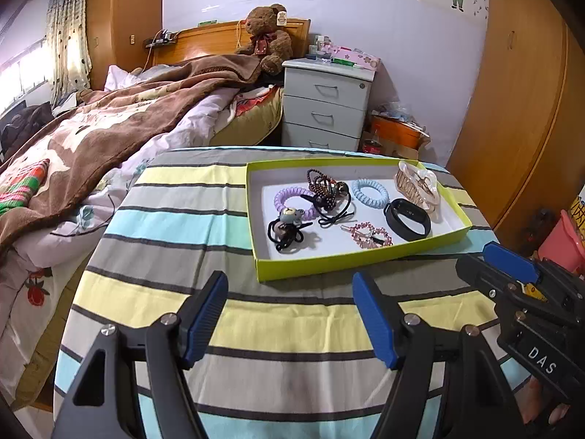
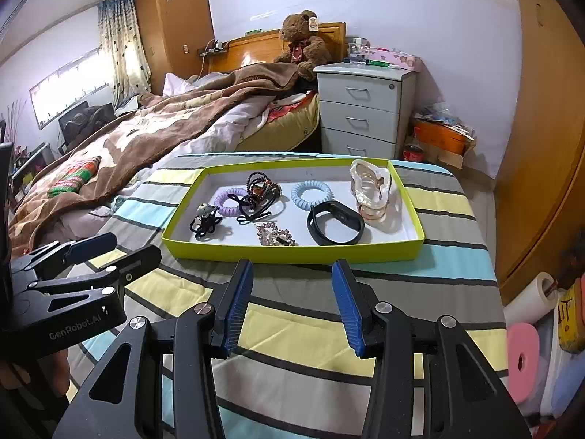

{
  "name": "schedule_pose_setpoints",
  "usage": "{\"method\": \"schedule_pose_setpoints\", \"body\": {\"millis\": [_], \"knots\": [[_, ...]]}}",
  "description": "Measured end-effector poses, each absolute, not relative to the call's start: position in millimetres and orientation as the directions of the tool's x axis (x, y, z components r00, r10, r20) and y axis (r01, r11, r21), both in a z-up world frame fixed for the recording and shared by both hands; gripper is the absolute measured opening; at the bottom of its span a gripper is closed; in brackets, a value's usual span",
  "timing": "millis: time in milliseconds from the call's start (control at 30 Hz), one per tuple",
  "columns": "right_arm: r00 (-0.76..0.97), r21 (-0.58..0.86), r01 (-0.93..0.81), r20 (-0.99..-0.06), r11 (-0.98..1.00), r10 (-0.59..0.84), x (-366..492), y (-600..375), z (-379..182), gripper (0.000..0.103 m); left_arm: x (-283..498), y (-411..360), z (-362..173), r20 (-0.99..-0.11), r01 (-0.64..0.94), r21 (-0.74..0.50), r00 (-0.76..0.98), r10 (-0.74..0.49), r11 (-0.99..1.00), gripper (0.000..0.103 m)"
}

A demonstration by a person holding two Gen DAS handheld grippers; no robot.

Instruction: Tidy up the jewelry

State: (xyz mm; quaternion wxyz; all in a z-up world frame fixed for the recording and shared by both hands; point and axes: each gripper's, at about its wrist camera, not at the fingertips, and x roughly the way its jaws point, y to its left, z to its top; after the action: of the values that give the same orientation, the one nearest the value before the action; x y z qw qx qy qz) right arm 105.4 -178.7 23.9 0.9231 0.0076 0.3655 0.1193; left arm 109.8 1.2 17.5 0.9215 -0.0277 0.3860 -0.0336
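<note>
Blue ribbed pads in the foreground: left gripper standing wide, nothing between the pads, above striped cloth. Right gripper likewise parted, somewhat narrower, empty, also over the stripes, just short of the tray. Each gripper visible at the edge of the other's view, both short of the tray.

Just beyond, a lime-green tray with white floor, lying flat on the cloth. Along its near side, left to right: black hair tie with a small bear charm, pink beaded clip, black wristband. Behind these: lilac coil hair tie, touching a dark beaded bundle with black cord, then a pale blue coil hair tie lying apart, and a pearly claw clip upright in the far right corner.

Farther back, a white three-drawer nightstand, a bed with brown blanket, and a teddy bear against the headboard.
</note>
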Motion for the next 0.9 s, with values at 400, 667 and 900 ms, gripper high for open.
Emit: {"method": "schedule_pose_setpoints", "body": {"millis": [400, 667, 900], "knots": [[0.708, 0.092, -0.216, -0.671, 0.972, 0.221, 99.5, -175.4, 23.0, 0.046, 96.7, 7.2, 21.9, -0.693, 0.016, -0.082, 0.718, -0.069, 0.997, 0.072], [0.715, 0.094, -0.209, -0.664, 0.973, 0.218, 97.4, -174.7, 24.7, 0.046, 89.8, 6.8, 25.1, -0.676, -0.001, -0.051, 0.736, -0.034, 0.999, 0.072], [0.715, 0.091, -0.211, -0.664, 0.973, 0.218, 96.9, -174.4, 25.1, 0.046, 87.4, 8.1, 27.1, -0.670, -0.001, -0.052, 0.742, -0.034, 0.999, 0.073]]}}
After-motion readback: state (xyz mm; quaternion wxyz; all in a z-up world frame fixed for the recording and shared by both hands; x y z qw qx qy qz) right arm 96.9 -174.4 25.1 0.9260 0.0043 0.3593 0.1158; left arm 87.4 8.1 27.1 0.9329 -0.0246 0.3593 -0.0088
